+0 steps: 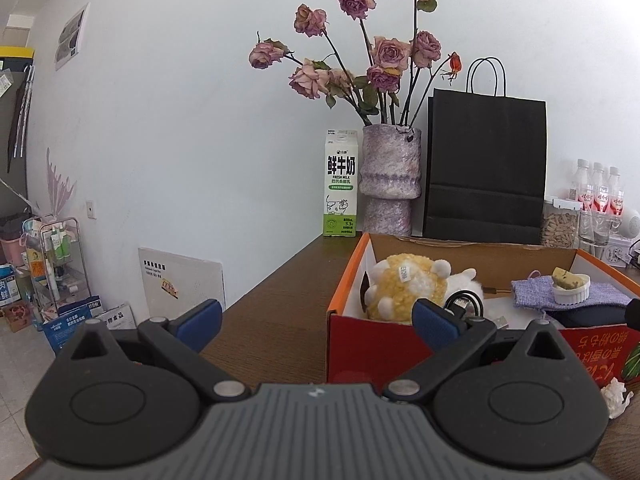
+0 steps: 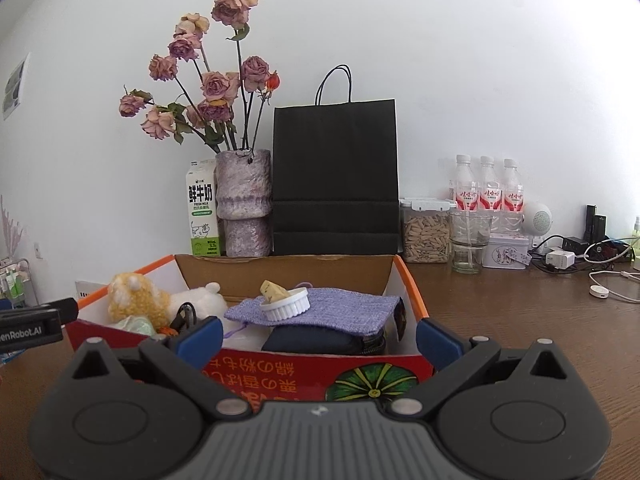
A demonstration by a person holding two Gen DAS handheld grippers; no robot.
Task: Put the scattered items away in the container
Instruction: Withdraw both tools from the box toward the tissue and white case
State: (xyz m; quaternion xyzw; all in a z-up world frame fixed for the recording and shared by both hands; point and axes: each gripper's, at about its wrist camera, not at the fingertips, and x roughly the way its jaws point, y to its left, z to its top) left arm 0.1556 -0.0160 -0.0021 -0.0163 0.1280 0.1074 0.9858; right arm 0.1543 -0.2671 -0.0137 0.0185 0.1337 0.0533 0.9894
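1. Both the left gripper (image 1: 316,320) and right gripper (image 2: 319,338) stand released, empty
2. Crumpled white paper scrap (image 1: 616,398), right of the left jaws beside the orange-rimmed red cardboard box (image 1: 348,280) on the surface: light, soft; pinch its middle

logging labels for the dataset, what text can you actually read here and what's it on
"鲜牛奶" and "FRESH MILK": on the milk carton; smaller print below is too small.
"enRobot.AI", cut off at the frame edge: on the left gripper.
Upside-down red-panel characters on the box: not reliably readable.
Bottle labels: too blurred.
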